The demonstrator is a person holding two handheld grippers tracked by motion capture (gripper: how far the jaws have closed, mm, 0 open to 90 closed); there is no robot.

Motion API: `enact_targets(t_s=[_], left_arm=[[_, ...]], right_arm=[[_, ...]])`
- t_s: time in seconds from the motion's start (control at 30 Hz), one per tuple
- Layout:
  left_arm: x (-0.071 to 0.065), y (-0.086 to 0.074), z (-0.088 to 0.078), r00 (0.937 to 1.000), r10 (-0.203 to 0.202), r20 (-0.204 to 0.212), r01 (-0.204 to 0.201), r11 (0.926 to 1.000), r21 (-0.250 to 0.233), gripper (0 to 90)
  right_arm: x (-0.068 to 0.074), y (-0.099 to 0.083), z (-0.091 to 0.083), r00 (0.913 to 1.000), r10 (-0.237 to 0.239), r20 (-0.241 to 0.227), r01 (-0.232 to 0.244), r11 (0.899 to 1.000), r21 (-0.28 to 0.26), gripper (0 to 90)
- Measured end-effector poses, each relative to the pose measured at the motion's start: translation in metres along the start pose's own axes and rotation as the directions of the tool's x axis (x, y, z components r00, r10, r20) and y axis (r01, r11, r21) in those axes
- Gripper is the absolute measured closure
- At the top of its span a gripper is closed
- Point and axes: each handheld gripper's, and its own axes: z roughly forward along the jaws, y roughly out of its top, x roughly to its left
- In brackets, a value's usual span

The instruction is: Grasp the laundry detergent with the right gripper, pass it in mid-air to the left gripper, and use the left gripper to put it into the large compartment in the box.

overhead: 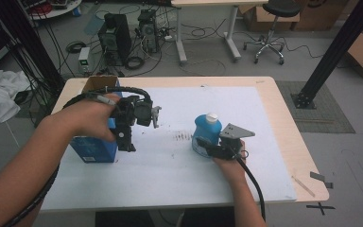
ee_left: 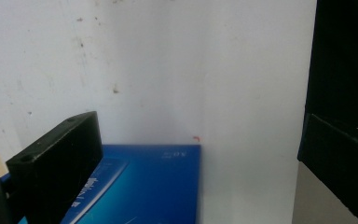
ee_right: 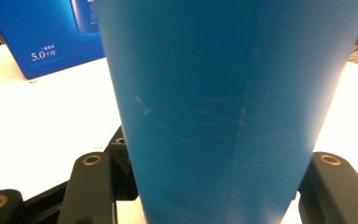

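Observation:
A blue bottle [overhead: 207, 134] with a white cap [overhead: 211, 117] stands upright on the white mat [overhead: 260, 118], right of the middle. My right gripper [overhead: 203, 146] comes at it level from the near side and is shut on its lower body. In the right gripper view the bottle [ee_right: 223, 102] sits between both jaws. A blue box [overhead: 93, 150] with an open brown top stands at the left. My left gripper [overhead: 125, 144] points down beside the box's right side. In the left gripper view its jaws stand wide open with nothing between them, over the box [ee_left: 144, 186] and mat.
The mat covers most of the wooden table [overhead: 295, 142]. Dark smudges [overhead: 183, 136] mark the mat between the box and the bottle. Tape strips [overhead: 321, 178] lie at the table's near right corner. Beyond the far edge are computer towers [overhead: 114, 38], cables and a stool [overhead: 270, 28].

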Motion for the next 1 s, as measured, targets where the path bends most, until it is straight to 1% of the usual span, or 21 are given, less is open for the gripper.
enact_targets(t_s=[0.17,0.33,0.47,0.53,0.67,0.73,0.77,0.8,0.87,1.0], left_arm=[[0.0,0.001,0.0,1.0,0.004,-0.002,-0.004,1.0,0.001,0.4],[-0.001,0.002,-0.001,1.0,0.005,-0.007,-0.005,1.0,0.001,0.6],[-0.001,0.003,-0.001,1.0,0.005,-0.008,-0.005,1.0,-0.003,0.8],[-0.001,0.003,-0.001,0.9999,0.007,-0.008,-0.007,1.0,-0.004,0.8],[-0.001,0.003,-0.003,0.9999,0.004,-0.01,-0.004,1.0,0.0,0.8],[-0.001,0.004,-0.004,0.9999,0.005,-0.011,-0.005,1.0,-0.004,0.8],[-0.001,0.004,-0.005,0.9999,0.006,-0.013,-0.006,1.0,-0.006,0.8],[-0.001,0.005,-0.006,0.9999,0.003,-0.011,-0.003,1.0,-0.005,0.8],[-0.001,0.006,-0.007,0.9999,0.009,-0.014,-0.009,0.9999,-0.005,0.8],[-0.001,0.008,-0.009,0.9998,0.011,-0.018,-0.011,0.9999,-0.007,0.9]], right_arm=[[0.0,-0.001,0.0,1.0,-0.005,0.0,0.005,1.0,-0.008,43.4],[0.0,0.0,-0.001,0.9999,-0.012,-0.005,0.012,1.0,-0.001,44.8],[-0.001,0.002,-0.001,0.9995,-0.018,-0.024,0.019,1.0,0.01,45.4],[-0.002,0.003,-0.002,0.9989,-0.02,-0.042,0.021,1.0,0.018,45.5],[-0.001,0.009,-0.005,0.9969,-0.043,-0.066,0.045,0.998,0.036,45.5],[-0.002,0.011,-0.006,0.9963,-0.046,-0.073,0.049,0.998,0.036,45.5],[-0.002,0.017,-0.01,0.9945,-0.05,-0.091,0.053,0.998,0.024,45.5],[-0.002,0.02,-0.011,0.9936,-0.054,-0.099,0.057,0.998,0.024,45.5],[-0.002,0.028,-0.016,0.9898,-0.065,-0.127,0.068,0.997,0.02,45.4],[-0.002,0.043,-0.023,0.9781,-0.093,-0.186,0.098,0.995,0.017,45.4]])
